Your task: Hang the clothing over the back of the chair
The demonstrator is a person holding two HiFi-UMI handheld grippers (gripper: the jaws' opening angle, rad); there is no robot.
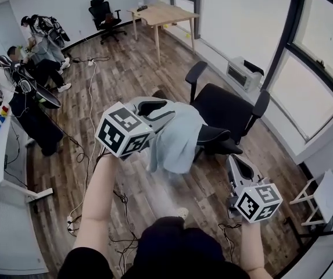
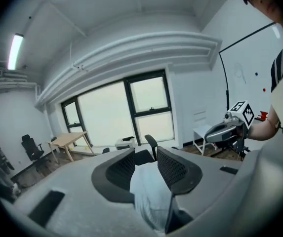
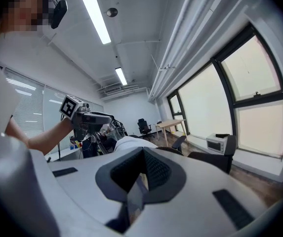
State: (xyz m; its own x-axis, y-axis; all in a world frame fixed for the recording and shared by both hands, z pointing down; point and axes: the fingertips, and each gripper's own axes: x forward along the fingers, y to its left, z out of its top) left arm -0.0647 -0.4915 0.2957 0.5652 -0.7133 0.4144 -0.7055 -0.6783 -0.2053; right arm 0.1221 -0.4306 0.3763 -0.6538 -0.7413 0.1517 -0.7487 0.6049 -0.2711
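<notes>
The left fingers [image 2: 173,169] gripped the pale blue shirt [image 1: 175,141], which hung by the chair [image 1: 227,112]. The right fingers [image 3: 157,172] were closed together.

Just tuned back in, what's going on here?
A person holds a gripper in each hand. The left gripper is clamped on a pale blue garment, which hangs from it right by the black chair. Whether the cloth rests on the chair's back yet is unclear. The right gripper is off to the side, jaws together, holding nothing.
</notes>
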